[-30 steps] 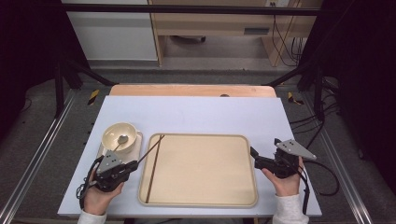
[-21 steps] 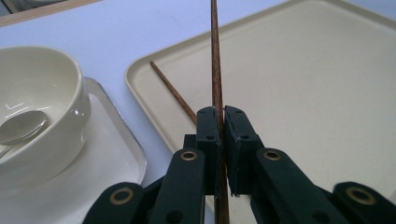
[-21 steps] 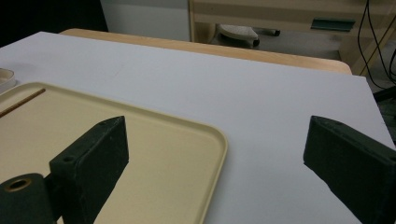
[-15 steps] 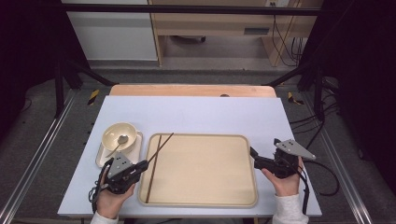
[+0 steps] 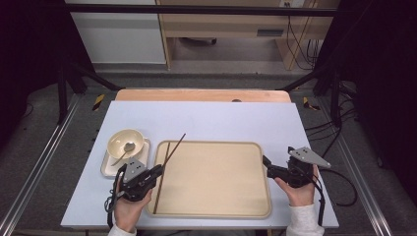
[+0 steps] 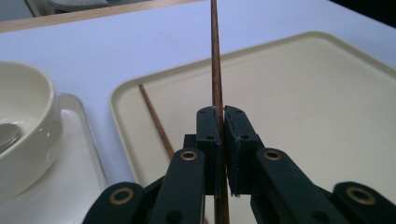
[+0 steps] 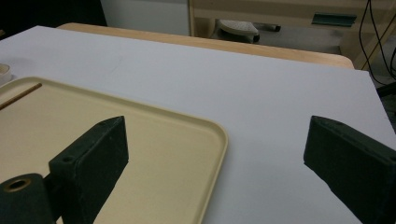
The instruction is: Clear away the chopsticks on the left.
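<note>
Chopstick (image 6: 215, 60) clamped in your left gripper (image 6: 221, 116): jaws pinched narrow on the wooden stick, which runs up between them and on past the tips. From the high view you see that same chopstick (image 5: 173, 149) slanting from the gripper (image 5: 158, 171) up over the tray's (image 5: 216, 215) far left corner, its tip out above the white table (image 5: 216, 120). Second chopstick (image 5: 162, 178) lies flat along the tray's left edge; the left gripper view gives it (image 6: 156, 122) as a thin brown line just left of the jaws. That view also brings up close the cream bowl (image 6: 23, 126) with a spoon inside, on its small plate (image 6: 70, 182); high view places bowl (image 5: 126, 142) just left of the tray. Your right gripper (image 5: 268, 164) rests at the tray's right edge. Right gripper view settles its jaws: spread wide, holding nothing, left jaw over the tray corner (image 7: 205, 135), right jaw over bare table
</note>
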A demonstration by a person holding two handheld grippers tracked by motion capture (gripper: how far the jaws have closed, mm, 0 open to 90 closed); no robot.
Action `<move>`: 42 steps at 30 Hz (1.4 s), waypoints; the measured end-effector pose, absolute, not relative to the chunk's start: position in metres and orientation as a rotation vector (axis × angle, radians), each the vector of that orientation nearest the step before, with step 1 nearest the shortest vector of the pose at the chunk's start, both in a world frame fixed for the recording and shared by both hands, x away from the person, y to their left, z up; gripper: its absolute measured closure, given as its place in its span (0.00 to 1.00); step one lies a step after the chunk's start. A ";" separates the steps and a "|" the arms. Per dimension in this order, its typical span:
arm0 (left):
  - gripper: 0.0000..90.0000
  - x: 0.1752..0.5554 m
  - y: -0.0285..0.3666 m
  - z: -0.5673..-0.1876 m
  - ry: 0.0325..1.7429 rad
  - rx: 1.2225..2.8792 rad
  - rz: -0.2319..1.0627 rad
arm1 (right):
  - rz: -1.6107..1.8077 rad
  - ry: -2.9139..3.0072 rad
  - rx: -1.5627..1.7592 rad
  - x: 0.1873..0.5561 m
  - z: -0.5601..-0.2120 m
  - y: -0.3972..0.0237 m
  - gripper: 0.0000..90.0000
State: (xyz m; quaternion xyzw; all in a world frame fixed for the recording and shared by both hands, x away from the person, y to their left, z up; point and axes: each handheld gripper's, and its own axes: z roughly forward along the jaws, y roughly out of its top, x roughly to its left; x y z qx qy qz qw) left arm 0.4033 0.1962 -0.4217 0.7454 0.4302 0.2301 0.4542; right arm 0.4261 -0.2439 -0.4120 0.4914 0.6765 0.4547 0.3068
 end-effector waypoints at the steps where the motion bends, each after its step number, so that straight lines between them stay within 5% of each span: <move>1: 0.95 0.404 0.194 -0.421 1.067 1.837 0.574 | 1.208 1.789 1.301 0.426 -0.412 -0.244 0.08; 42: 0.94 0.396 0.161 -0.459 1.326 1.597 0.648 | 1.203 1.803 1.299 0.428 -0.414 -0.242 0.08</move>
